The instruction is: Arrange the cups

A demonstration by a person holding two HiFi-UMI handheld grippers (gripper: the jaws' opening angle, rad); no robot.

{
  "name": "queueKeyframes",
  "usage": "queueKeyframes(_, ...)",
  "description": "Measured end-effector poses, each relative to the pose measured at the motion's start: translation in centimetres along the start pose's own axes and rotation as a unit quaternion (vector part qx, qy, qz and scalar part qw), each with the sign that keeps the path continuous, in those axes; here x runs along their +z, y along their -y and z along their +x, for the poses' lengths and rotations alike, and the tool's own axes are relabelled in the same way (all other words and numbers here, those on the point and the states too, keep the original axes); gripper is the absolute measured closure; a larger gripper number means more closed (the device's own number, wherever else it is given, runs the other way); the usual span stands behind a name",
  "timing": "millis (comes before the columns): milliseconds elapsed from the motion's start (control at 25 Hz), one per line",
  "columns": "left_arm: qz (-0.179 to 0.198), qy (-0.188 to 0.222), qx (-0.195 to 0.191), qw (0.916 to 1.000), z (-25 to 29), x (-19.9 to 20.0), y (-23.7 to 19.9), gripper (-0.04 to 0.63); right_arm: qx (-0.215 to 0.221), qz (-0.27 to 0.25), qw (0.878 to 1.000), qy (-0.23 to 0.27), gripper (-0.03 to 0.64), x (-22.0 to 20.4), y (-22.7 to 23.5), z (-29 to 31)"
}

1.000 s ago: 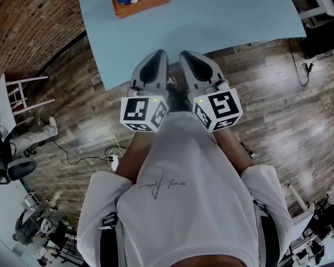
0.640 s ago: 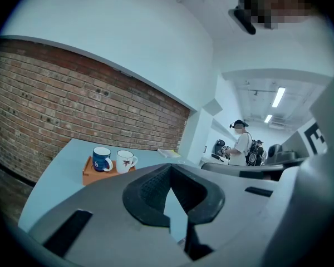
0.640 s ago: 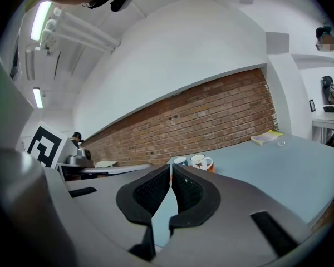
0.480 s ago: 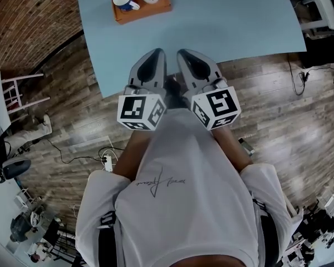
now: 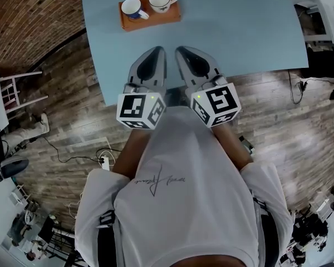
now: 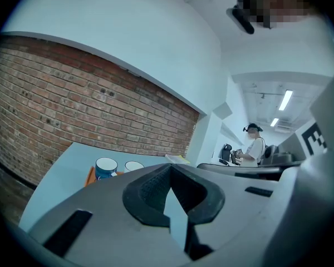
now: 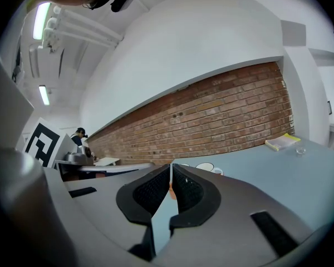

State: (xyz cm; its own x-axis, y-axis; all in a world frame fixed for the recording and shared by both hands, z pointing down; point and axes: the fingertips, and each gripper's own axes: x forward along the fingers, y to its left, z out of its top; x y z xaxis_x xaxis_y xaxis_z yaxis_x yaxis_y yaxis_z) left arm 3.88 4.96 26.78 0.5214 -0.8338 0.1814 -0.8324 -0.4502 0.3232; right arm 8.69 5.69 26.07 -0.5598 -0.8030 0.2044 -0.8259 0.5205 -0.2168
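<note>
An orange tray [image 5: 150, 16] lies at the far left of the light blue table [image 5: 239, 26]. On it stand a blue cup [image 5: 133, 8] and a white cup [image 5: 161, 1], side by side. The left gripper view shows the blue cup [image 6: 106, 168] and the white cup [image 6: 134, 166] ahead and to the left. In the right gripper view the white cup [image 7: 205, 166] peeks over the jaws. My left gripper [image 5: 157, 50] and right gripper [image 5: 181, 50] hover close together over the table's near edge, well short of the tray. Both are shut and hold nothing.
A small glass [image 7: 300, 149] and a yellow book [image 7: 282, 142] sit at the table's far side. A white stool [image 5: 14, 90] and floor cables [image 5: 72, 154] lie to the left. A person [image 6: 255, 149] stands at a counter in the background.
Both grippers have moved forward from over the floor to over the table's near edge. The tray and cups now sit lower in the head view, nearer to the grippers.
</note>
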Motion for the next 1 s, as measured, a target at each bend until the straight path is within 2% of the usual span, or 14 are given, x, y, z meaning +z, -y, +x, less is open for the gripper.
queueKeyframes(240, 0.017, 0.013, 0.009, 0.9997, 0.9, 1.4, -3.4, 0.588, 0.026, -0.023, 0.999, 0.002, 0.595, 0.8, -1.1, 3.5)
queueKeyframes(480, 0.012, 0.014, 0.018, 0.9997, 1.7, 2.3, -7.4, 0.588, 0.039, -0.057, 0.997, 0.019, 0.595, 1.4, -0.9, 7.4)
queueKeyframes(840, 0.009, 0.015, 0.033, 0.9993, 2.9, 1.1, -9.7, 0.588, 0.057, -0.088, 0.994, 0.013, 0.595, -1.5, -0.1, 13.1)
queueKeyframes(1000, -0.014, 0.011, 0.047, 0.9987, 3.5, 0.5, -10.7, 0.588, 0.067, -0.098, 0.993, -0.008, 0.594, -3.0, 0.2, 14.8)
